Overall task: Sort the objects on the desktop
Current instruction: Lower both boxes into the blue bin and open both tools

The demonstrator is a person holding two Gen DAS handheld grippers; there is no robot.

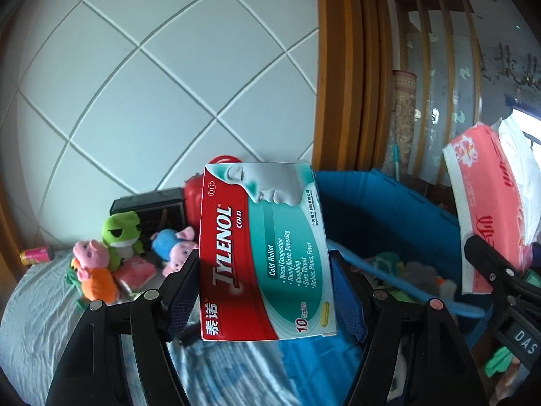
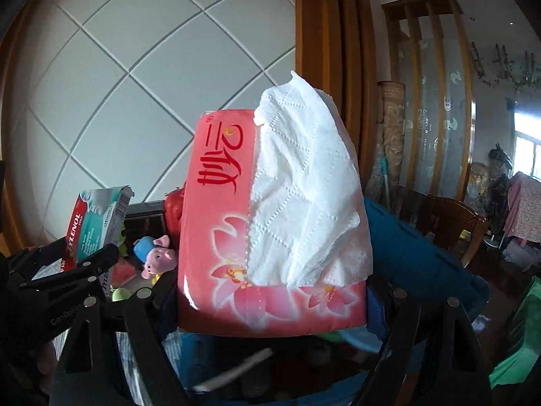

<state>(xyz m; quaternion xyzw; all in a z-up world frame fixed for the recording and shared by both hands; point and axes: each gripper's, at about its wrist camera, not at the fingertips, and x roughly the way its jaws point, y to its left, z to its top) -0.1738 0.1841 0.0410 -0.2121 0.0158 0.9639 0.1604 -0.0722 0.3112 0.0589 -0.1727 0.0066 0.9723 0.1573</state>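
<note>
upright, red-and-teal tylenol box (image 1: 267, 253)

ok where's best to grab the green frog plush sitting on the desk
Take the green frog plush by its round head, coming down from above with the claw closing across its sides. It sits upright, and the pig plushes crowd its lower body, so the top is the free part.

Left gripper (image 1: 265, 291), right gripper (image 2: 270, 308): jaws clamped, raised.

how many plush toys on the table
3 clearly: a green frog at the back, a pink pig in orange front left, a pig in blue beside the frog. Others may be hidden.
</note>
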